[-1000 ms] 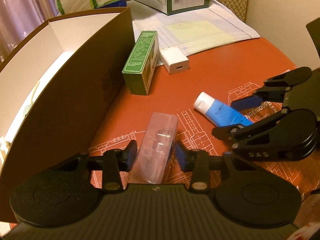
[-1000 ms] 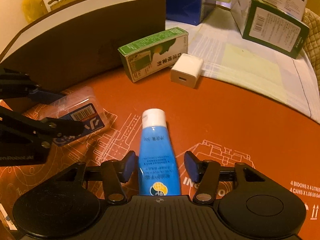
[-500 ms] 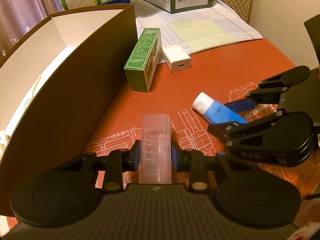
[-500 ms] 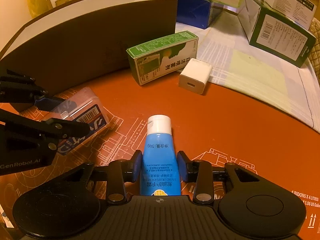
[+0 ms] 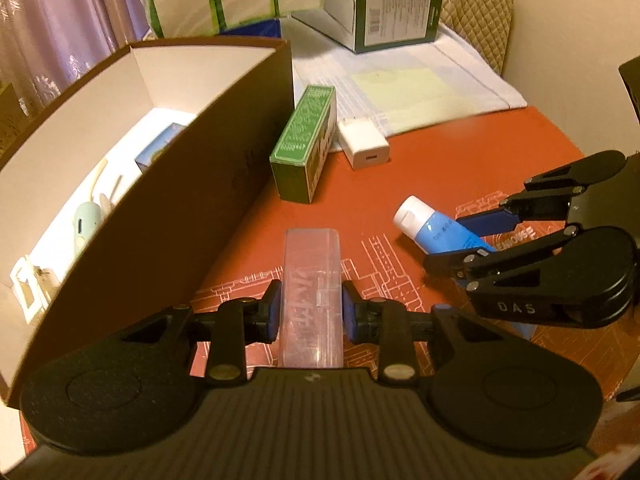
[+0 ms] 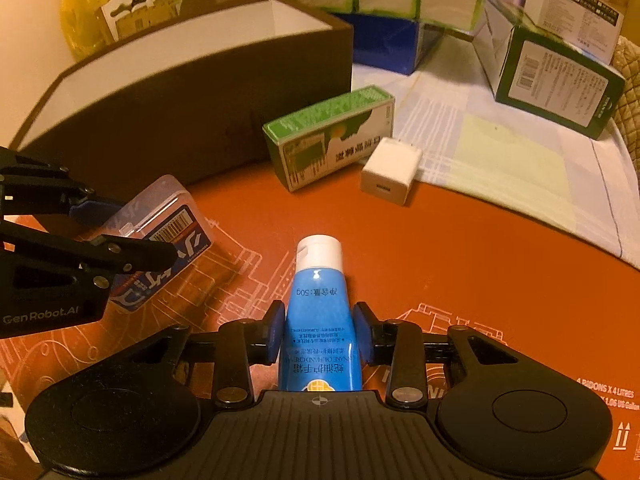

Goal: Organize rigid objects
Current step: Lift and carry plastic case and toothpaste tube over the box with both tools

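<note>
My left gripper (image 5: 311, 314) is shut on a clear plastic case (image 5: 312, 280) and holds it above the red mat, beside the brown open box (image 5: 224, 184). The case also shows in the right wrist view (image 6: 160, 236), with a blue label. My right gripper (image 6: 320, 334) is shut on a blue hand-cream tube (image 6: 319, 312) with a white cap, lifted off the mat; the tube also shows in the left wrist view (image 5: 432, 228). A green carton (image 5: 306, 144) and a white charger (image 5: 364, 146) stand on the mat by the box.
The brown box holds several small items, among them a pale green gadget (image 5: 86, 222). A checked cloth (image 5: 420, 84) covers the far side of the table. Green and white cartons (image 5: 380, 12) are stacked at the back. A wall rises at right.
Both grippers closed, the left on the clear case and the right on the blue tube, and both have lifted their objects off the mat. The case now lies straight between my left fingers.
</note>
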